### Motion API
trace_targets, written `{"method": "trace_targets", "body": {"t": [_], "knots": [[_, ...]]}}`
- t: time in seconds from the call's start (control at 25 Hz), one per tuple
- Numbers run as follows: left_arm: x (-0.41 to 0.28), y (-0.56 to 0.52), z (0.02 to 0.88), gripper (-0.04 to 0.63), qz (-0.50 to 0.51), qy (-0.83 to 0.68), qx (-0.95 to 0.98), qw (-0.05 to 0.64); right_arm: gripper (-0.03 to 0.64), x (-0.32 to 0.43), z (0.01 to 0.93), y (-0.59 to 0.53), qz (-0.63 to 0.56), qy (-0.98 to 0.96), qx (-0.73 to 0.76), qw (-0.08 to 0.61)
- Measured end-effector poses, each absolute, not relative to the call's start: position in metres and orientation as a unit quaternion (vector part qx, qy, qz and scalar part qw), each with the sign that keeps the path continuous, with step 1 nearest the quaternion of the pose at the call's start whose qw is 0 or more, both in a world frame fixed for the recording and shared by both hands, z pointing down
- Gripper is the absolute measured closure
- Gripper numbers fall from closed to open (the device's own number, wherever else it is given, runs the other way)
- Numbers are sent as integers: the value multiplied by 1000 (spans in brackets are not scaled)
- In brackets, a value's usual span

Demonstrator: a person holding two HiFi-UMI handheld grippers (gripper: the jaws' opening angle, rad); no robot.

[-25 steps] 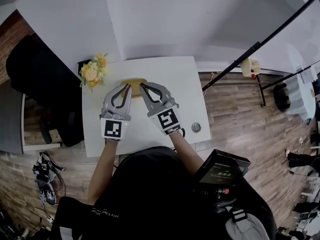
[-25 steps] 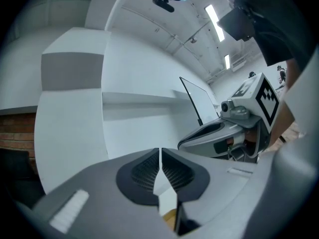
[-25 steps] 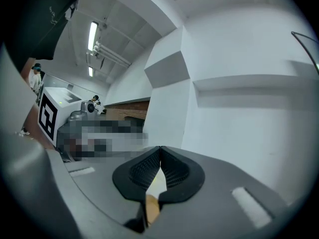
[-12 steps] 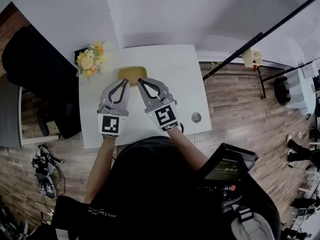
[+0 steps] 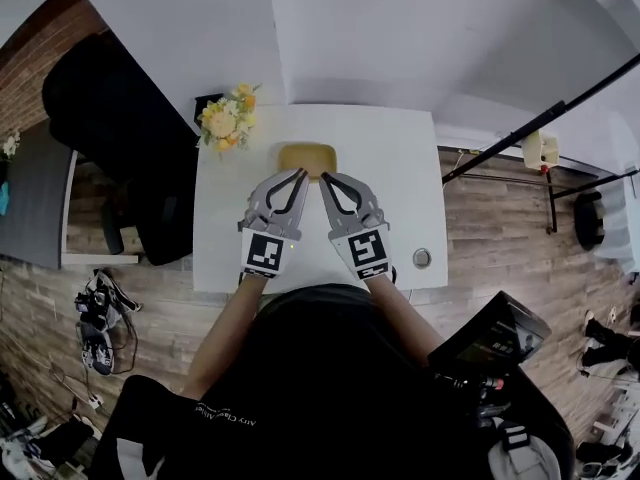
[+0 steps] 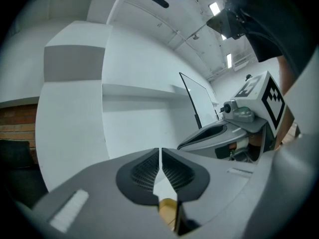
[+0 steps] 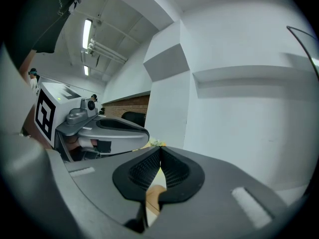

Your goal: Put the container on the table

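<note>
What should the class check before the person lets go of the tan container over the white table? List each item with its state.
1. Left gripper shut on the container at its near rim: ok.
2. Right gripper shut on the same rim: ok.
3. Container over the table, well inside its edges: ok.
4. Flowers stand apart from the container: ok.
5. Container base resting on the table: cannot tell.
6. Container level: cannot tell.

Shirt lettering (image 5: 222, 420) looks too blurred to read.
</note>
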State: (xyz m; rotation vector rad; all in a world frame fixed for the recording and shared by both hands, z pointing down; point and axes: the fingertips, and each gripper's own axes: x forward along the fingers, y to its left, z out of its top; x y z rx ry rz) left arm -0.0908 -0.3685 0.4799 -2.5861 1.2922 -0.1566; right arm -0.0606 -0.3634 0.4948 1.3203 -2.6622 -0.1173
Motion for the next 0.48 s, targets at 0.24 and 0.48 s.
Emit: {"method": "trace_targets", "body": {"t": [0.24, 0.48], "knots": [[-89, -366, 491, 578, -57, 438, -891, 108, 601, -55, 501, -365, -22, -883, 461, 87], [-90, -364, 495, 578, -59, 437, -892, 97, 601, -56, 500, -366, -17, -881, 466, 78]]}}
